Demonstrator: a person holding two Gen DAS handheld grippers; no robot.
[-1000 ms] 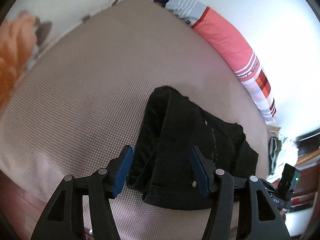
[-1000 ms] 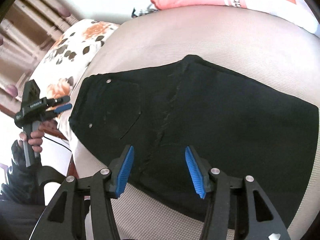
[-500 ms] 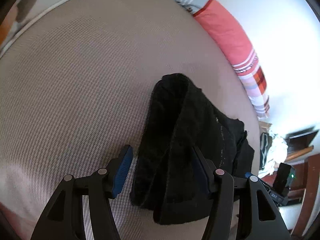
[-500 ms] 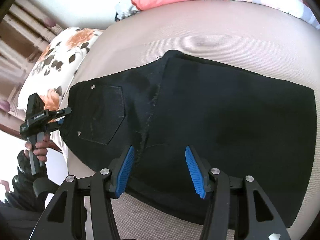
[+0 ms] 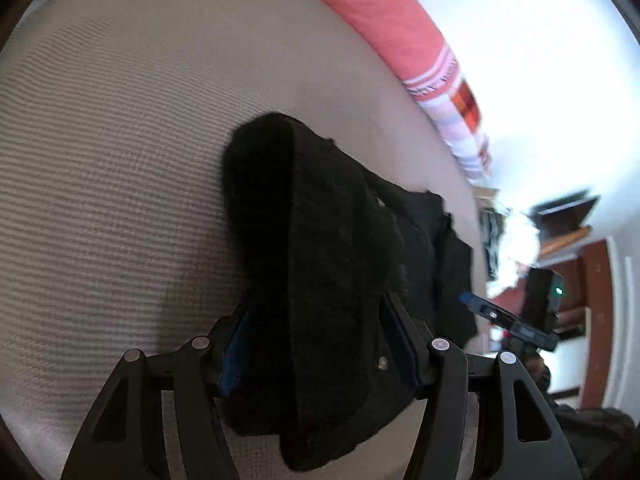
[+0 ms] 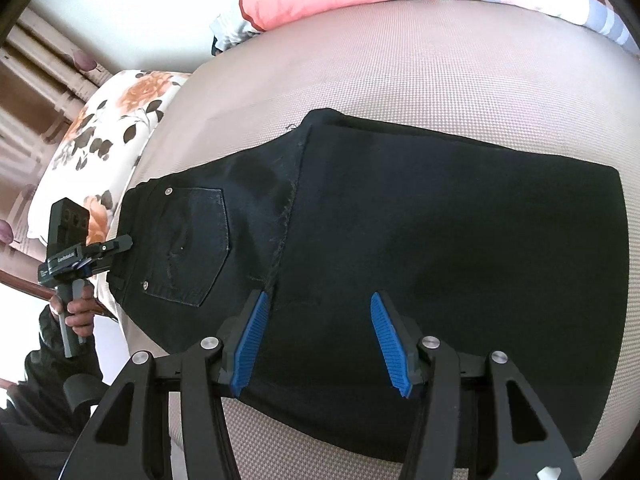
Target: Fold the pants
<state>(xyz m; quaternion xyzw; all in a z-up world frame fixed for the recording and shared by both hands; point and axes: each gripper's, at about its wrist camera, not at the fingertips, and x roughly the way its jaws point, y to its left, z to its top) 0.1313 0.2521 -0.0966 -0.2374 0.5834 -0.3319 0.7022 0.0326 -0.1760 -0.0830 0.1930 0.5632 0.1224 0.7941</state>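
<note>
Black pants (image 6: 400,240) lie folded on a beige mattress (image 6: 440,60), the back pocket toward the left end. My left gripper (image 5: 316,344) is open with the waistband end of the pants (image 5: 320,260) bunched between its fingers; in the right wrist view it (image 6: 116,246) sits at the waistband edge. My right gripper (image 6: 320,336) is open and empty, hovering over the near edge of the pants; it also shows in the left wrist view (image 5: 472,304) at the far end.
A pink striped pillow (image 5: 392,44) lies along the far side of the mattress. A floral pillow (image 6: 100,140) is at the left. Dark wooden furniture (image 5: 592,300) stands beyond the bed.
My left gripper has moved forward and down onto the waistband end, so the cloth now fills the gap between its fingers. My right gripper has drawn slightly closer over the pants.
</note>
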